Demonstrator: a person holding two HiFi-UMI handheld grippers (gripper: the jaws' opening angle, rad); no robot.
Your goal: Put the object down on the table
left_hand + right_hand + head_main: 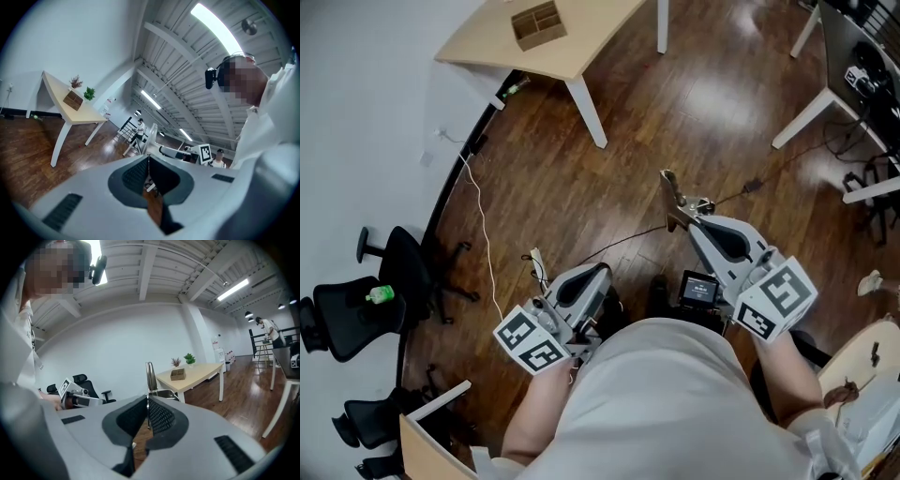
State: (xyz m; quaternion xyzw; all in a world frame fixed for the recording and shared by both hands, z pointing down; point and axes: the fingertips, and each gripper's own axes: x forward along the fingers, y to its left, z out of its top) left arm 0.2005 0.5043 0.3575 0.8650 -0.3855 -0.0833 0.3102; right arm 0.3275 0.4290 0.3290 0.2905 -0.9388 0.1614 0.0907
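Note:
My right gripper (692,217) (148,401) is shut on a thin metal object (672,197) (150,376), which sticks out past the jaw tips. I hold it in the air over the brown wood floor. The light wooden table (581,37) (201,372) stands some way ahead and carries a small compartmented wooden box (538,23) (177,374). Small potted plants (189,358) stand behind the box. My left gripper (602,269) (148,161) is held low near my body. Its jaws are shut with nothing between them.
Black office chairs (356,314) stand by the curved white wall at the left. A white cable (483,225) runs across the floor. White desk legs (811,112) and dark equipment are at the right. Another pale tabletop (862,366) is at the lower right.

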